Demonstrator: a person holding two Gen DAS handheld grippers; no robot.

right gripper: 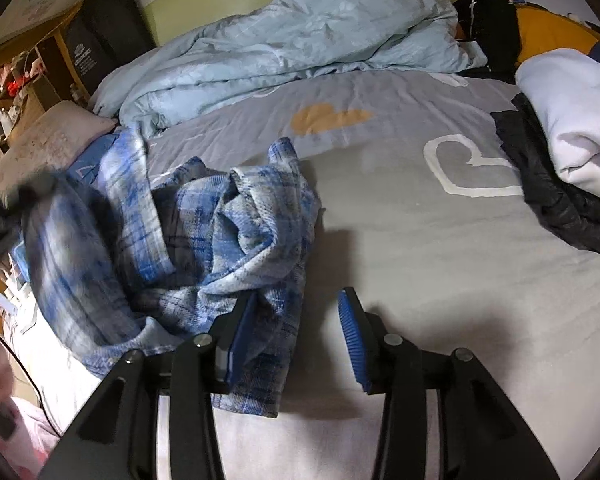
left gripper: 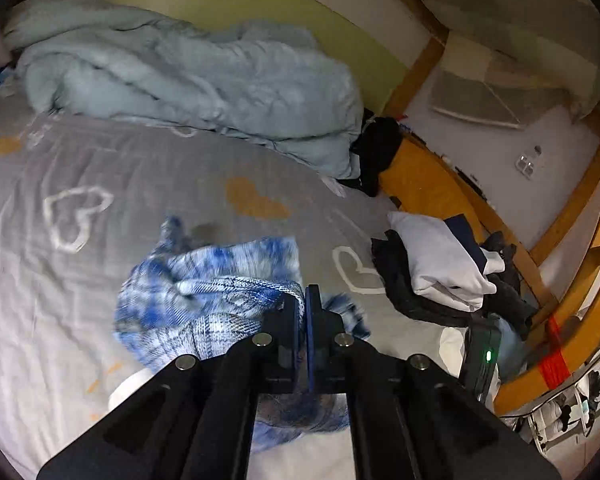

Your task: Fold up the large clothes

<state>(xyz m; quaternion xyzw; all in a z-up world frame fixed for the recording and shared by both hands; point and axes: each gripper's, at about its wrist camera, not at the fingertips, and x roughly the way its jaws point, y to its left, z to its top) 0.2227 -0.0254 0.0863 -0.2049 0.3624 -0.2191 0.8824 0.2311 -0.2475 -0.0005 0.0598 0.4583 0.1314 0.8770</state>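
Left claw (left gripper: 304,300) clamps one plaid shirt (left gripper: 204,292); right claw (right gripper: 296,304) wide; apparently two folded garments (right gripper: 572,128).

Visible inventory: one blue plaid shirt (right gripper: 188,240), one light-blue duvet (right gripper: 300,32) at 12 o'clock, one white folded garment (right gripper: 580,128) and one black garment (right gripper: 560,200) at 3 o'clock, two grippers, one orange heart print (right gripper: 328,118), one white heart outline (right gripper: 468,168).

Blue-and-white plaid flannel shirt (right gripper: 204,240) at centre left, grey bedsheet (right gripper: 420,248) printed with white and orange hearts, pale blue duvet (right gripper: 300,32) along the top.
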